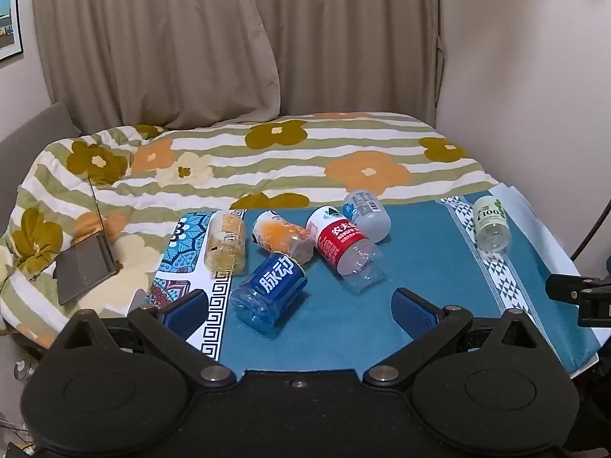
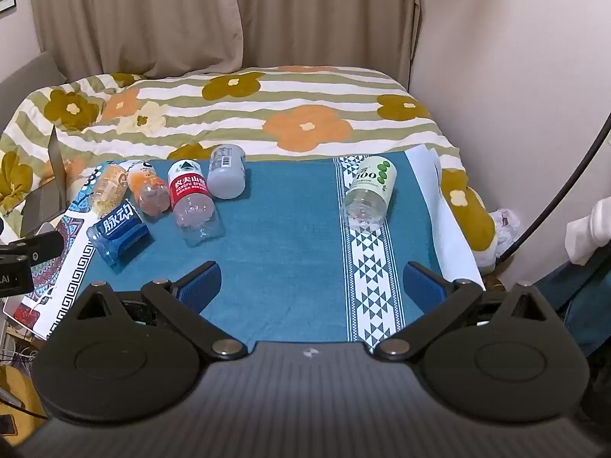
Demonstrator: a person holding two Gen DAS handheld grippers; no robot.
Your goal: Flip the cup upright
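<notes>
Several cut-bottle cups lie on their sides on a blue cloth [image 1: 420, 259]. At the left are a yellow cup [image 1: 225, 244], an orange cup [image 1: 280, 234], a blue-label cup [image 1: 271, 292], a red-label cup [image 1: 345, 248] and a grey cup [image 1: 366, 213]. A green-label cup [image 1: 492, 225] lies apart at the right and also shows in the right wrist view [image 2: 368, 192]. My left gripper [image 1: 301, 305] is open and empty, just in front of the blue-label cup. My right gripper [image 2: 311, 286] is open and empty, short of the green-label cup.
A flowered quilt [image 1: 267, 160] covers the bed behind the cloth. An open laptop [image 1: 86, 263] sits on the quilt at the left. A patterned mat [image 1: 179, 252] lies under the cloth's left edge. Curtains and a wall stand behind. A black cable [image 2: 565, 187] hangs at the right.
</notes>
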